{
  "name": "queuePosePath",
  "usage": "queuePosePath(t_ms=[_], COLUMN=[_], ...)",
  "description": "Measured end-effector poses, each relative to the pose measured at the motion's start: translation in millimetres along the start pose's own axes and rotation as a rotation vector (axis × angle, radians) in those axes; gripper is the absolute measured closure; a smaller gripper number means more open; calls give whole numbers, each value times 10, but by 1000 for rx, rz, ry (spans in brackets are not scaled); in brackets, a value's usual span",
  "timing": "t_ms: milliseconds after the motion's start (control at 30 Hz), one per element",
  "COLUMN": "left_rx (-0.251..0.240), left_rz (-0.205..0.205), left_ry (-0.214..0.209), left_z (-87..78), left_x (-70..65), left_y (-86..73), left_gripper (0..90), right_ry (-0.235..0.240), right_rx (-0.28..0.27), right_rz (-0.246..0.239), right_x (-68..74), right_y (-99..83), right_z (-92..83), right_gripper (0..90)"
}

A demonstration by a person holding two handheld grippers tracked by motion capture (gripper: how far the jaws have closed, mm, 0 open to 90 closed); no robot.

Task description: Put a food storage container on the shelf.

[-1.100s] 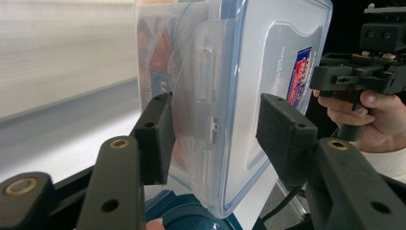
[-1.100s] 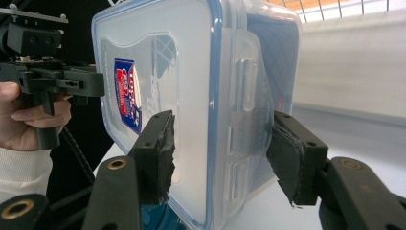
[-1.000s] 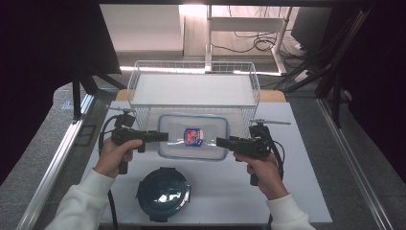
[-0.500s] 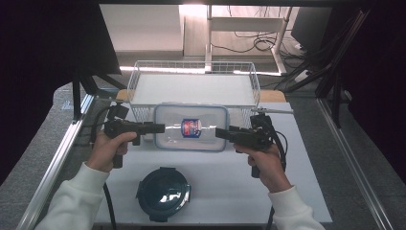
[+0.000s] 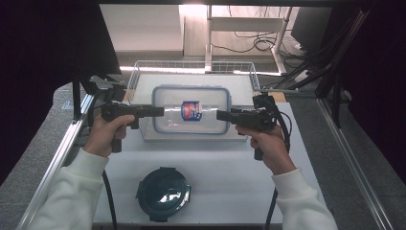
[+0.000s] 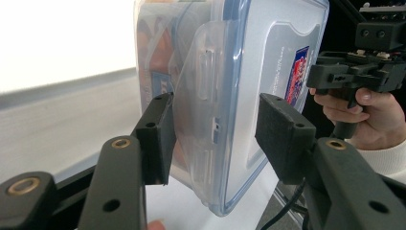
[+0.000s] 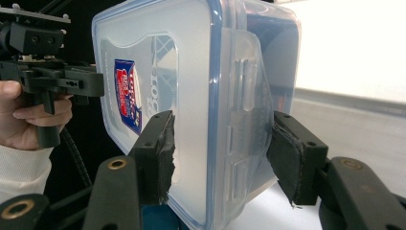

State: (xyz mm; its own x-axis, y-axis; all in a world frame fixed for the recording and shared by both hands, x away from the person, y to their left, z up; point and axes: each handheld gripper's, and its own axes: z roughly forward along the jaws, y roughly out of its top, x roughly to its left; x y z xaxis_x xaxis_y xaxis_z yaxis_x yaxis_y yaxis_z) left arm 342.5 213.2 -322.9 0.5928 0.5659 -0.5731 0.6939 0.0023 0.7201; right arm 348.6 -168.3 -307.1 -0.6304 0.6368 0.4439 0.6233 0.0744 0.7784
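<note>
Seen from above, a person in white sleeves stands at a white table (image 5: 215,167) and holds a clear plastic container (image 5: 191,116) with a blue-rimmed lid between two black grippers. The container is lifted off the table, in front of a wire basket (image 5: 139,72) at the far side. A red and blue label (image 5: 191,109) sits on the lid.

The left gripper (image 5: 160,111) meets the container's left end. In the left gripper view, its jaws straddle the clip flap (image 6: 203,91) on that end; one pad (image 6: 160,129) lies against the container's underside, while the other pad (image 6: 282,134) seems to stand a little off the lid, though the angle makes this hard to judge.

The right gripper (image 5: 221,115) takes the container's right end. In the right gripper view, both pads press the container, one on the lid and one on the base, clamping it firmly.

A dark round lid (image 5: 163,193) lies on the table near the person, well apart from the container.
</note>
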Motion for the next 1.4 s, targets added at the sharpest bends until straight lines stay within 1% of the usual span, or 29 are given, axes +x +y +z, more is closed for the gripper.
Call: queuePosePath(t_ms=[33, 67, 133, 200, 233, 267, 300, 333, 367, 400, 467, 567, 600, 633, 667, 700, 733, 900, 967, 1033, 1067, 1133, 1200, 1233, 1267, 1300, 1333, 1400], left_rx=[0, -2, -1, -6, -6, -9, -9, -11, -12, -15, -15, -20, -22, -22, -26, -25, -26, -29, -22, -19, -19, -13, -9, -7, -1, -1, 4, 12], left_rz=[0, 0, 3, 4, 4, 6, 6, 5, 7, 4, 7, 8, 13, 13, 14, 14, 17, 13, 12, 14, 9, 3, -2, -6, -12, -12, -22, -32], left_ry=[0, 1, 2, 5, 5, 5, 5, 4, 3, 3, 1, -2, -1, -1, -1, -2, 0, -1, 0, 1, 3, 7, 9, 11, 10, 10, 10, 12], left_z=[0, 1, 5, 8, 8, 0, 0, -4, -7, -16, -24, -42, -59, -59, -68, -74, -83, -79, -68, -61, -51, -32, -4, 13, 46, 46, 76, 128], left_x=[0, -3, -4, -14, -14, -25, -25, -26, -26, -29, -27, -32, -32, -32, -30, -29, -26, 0, 25, 50, 66, 102, 146, 168, 211, 211, 241, 294], left_y=[0, 32, 87, 162, 162, 221, 221, 246, 265, 315, 345, 411, 449, 449, 474, 489, 530, 605, 647, 680, 691, 711, 730, 738, 754, 754, 764, 776], left_gripper=[496, 495, 495, 496, 496, 496, 496, 496, 496, 496, 495, 495, 495, 495, 495, 495, 495, 495, 495, 496, 496, 496, 496, 496, 496, 496, 496, 497], right_ry=[0, 1, 1, 2, 2, 1, 1, 0, 0, -2, -3, -6, -6, -6, -7, -7, -5, -5, -6, -4, -1, 1, 7, 8, 9, 9, 8, 10], right_rx=[0, -1, -2, 0, 0, 0, 0, -1, -1, 3, 4, 4, 5, 5, 3, 3, 1, 4, 15, 15, 14, 16, 21, 28, 33, 33, 36, 47], right_rz=[0, -1, 0, 1, 1, -2, -2, -7, -7, -12, -13, -28, -28, -28, -32, -32, -36, -42, -41, -40, -36, -32, -22, -15, -9, -9, -6, 12], right_x=[0, -6, -10, -25, -25, -28, -28, -19, -19, -11, -7, 14, 20, 20, 35, 35, 37, 27, -11, -21, -57, -72, -116, -174, -201, -201, -222, -305], right_y=[0, 50, 70, 159, 159, 218, 218, 279, 279, 343, 367, 491, 510, 510, 562, 562, 610, 695, 756, 768, 787, 792, 806, 826, 835, 835, 842, 855], right_z=[0, -2, -2, -6, -6, -12, -12, -17, -17, -20, -21, -24, -22, -22, -17, -17, -9, 6, 41, 50, 88, 103, 142, 185, 204, 204, 218, 267], right_gripper=[443, 443, 443, 443, 443, 442, 442, 442, 442, 442, 442, 442, 442, 442, 442, 442, 442, 442, 441, 441, 441, 441, 441, 441, 441, 441, 441, 440])
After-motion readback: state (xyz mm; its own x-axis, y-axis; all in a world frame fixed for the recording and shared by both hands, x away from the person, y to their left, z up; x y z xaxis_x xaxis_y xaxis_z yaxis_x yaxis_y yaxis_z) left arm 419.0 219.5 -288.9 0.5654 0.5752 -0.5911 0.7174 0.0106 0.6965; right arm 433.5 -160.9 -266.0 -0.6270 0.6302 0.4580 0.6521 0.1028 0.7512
